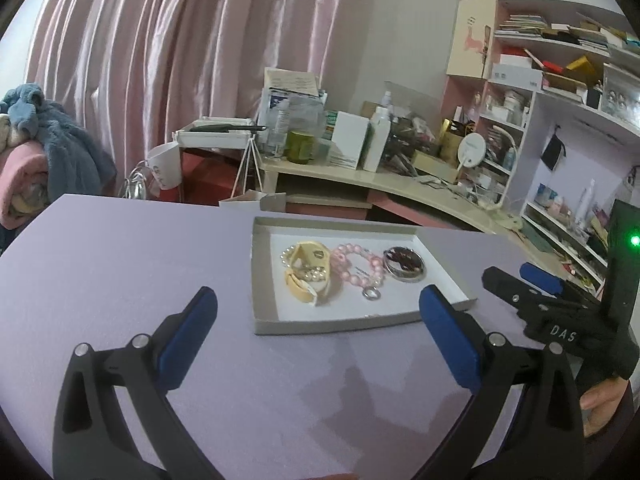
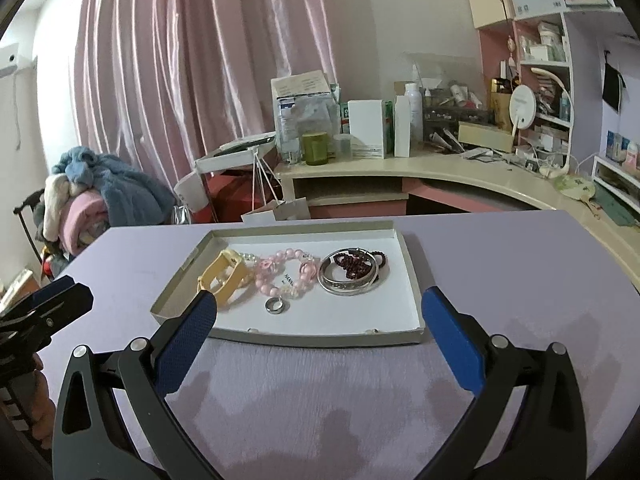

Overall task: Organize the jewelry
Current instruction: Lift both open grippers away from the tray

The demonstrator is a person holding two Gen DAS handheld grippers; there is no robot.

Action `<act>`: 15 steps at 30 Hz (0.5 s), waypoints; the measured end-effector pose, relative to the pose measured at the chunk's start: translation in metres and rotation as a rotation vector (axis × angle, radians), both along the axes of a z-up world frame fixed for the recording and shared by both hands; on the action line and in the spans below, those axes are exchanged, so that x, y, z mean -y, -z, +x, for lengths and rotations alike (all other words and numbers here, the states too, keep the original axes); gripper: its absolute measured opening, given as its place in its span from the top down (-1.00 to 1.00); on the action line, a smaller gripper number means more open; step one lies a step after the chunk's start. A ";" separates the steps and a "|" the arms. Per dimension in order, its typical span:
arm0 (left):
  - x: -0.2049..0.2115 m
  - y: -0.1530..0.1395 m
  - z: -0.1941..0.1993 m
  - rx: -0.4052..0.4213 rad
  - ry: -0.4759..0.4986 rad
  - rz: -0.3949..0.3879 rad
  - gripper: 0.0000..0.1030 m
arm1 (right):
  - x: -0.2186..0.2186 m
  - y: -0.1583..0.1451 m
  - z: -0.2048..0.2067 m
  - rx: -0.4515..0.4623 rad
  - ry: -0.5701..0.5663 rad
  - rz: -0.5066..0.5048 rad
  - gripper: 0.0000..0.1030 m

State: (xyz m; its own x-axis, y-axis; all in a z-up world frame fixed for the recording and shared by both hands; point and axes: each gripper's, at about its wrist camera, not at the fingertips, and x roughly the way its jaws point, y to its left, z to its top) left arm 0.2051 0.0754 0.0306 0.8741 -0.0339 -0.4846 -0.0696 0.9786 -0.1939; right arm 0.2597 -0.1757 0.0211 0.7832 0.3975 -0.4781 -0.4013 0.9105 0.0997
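On the lavender table a shallow grey cardboard tray with a white floor lay open, and all the jewelry sat inside it. Seen from the right wrist, a cream-yellow bangle-like piece stood tilted at the tray's nine o'clock side, with a strand of pearls peeping out just behind it. A pink beaded bracelet lay at the centre, touching the yellow piece. At its three o'clock side silver bangles ringed a dark red beaded bracelet. A small silver ring rested at six o'clock of the pink beads, just beside them. The right gripper hung over the near edge of the tray, its blue-padded jaws spread wide apart with nothing between them, one finger overlapping the tray's near left corner in the view. The left gripper was likewise splayed wide and empty, hovering over bare table at the tray's seven o'clock. From that wrist the right gripper's black body showed at three o'clock, a hand gripping below it. Beyond the table at twelve o'clock hung a pink curtain, with a cluttered desk to its right and a heap of clothes at nine o'clock.
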 end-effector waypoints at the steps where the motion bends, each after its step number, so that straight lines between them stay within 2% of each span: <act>1: 0.000 0.003 0.001 -0.003 0.001 0.002 -0.96 | -0.001 0.001 -0.001 0.007 -0.001 -0.005 -0.97; 4: 0.000 0.011 0.002 -0.007 -0.007 0.008 -0.96 | -0.001 0.005 -0.003 0.018 -0.004 -0.007 -0.97; 15: -0.006 0.036 0.011 -0.035 -0.007 -0.032 -0.96 | 0.001 0.021 0.000 -0.034 -0.011 0.034 -0.97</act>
